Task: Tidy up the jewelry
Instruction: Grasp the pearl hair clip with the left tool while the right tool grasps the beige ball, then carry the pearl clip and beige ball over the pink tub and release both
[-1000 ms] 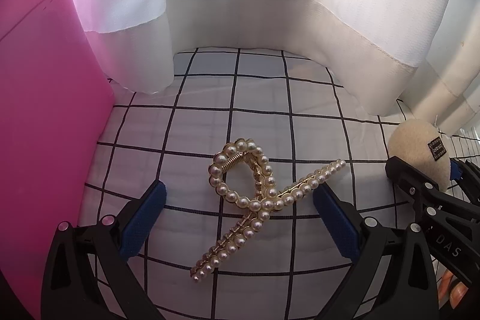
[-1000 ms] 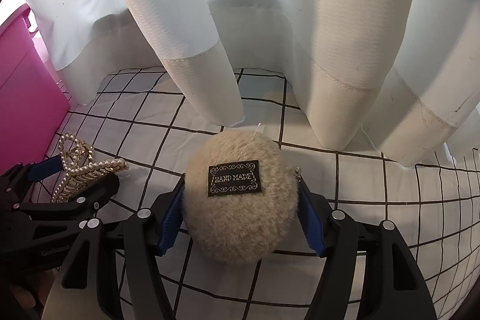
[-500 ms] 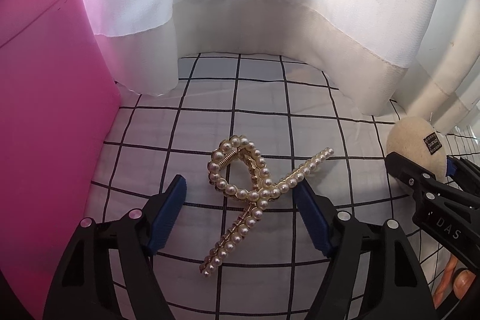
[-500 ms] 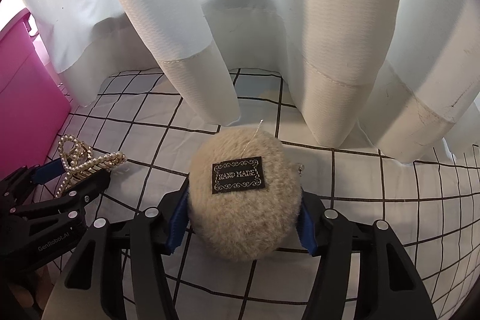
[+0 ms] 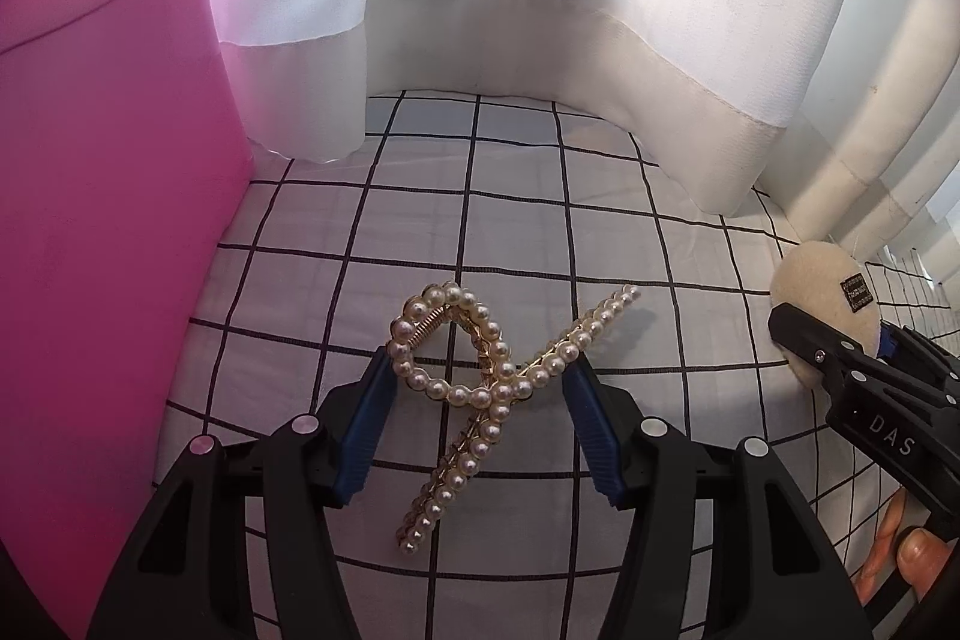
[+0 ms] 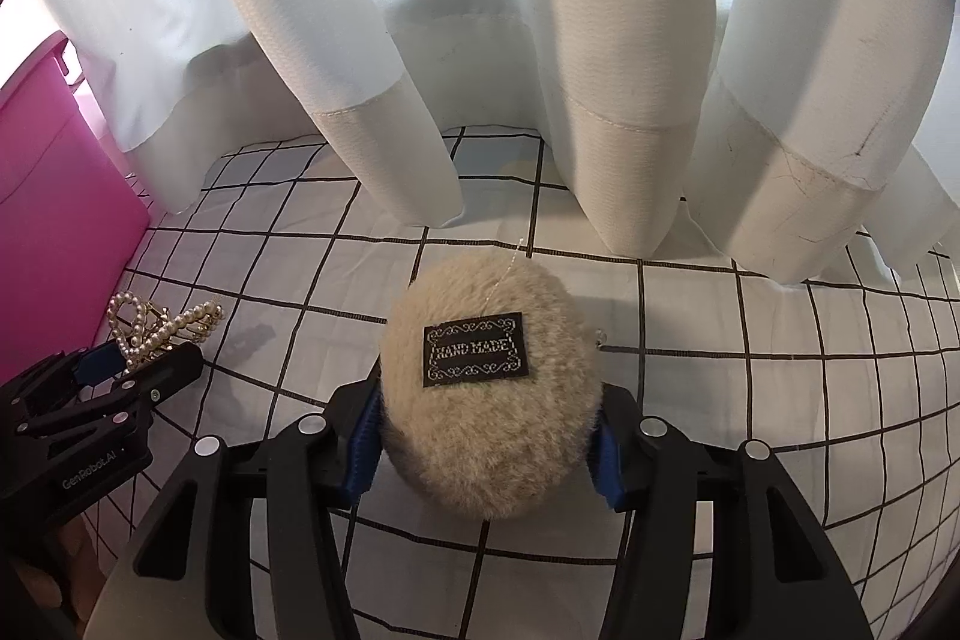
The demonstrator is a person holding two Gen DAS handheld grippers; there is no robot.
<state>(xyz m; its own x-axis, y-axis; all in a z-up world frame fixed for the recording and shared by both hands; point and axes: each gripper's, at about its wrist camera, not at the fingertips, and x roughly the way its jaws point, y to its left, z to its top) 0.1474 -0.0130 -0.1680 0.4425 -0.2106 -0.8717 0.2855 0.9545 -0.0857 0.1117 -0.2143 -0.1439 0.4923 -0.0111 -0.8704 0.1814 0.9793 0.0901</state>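
From my left wrist, my left tongs (image 5: 480, 388) are closing, pads touching the pearl hair clip (image 5: 480, 388) at centre. From my right wrist, my right tongs (image 6: 489, 436) are closing, clamped on the fluffy pouch (image 6: 489, 400) on the checked cloth (image 6: 750, 400), the clip at nine o'clock.

White grid-checked cloth (image 5: 540, 220); pearl clip (image 5: 480, 388) and fuzzy pouf (image 6: 489, 400) on it.
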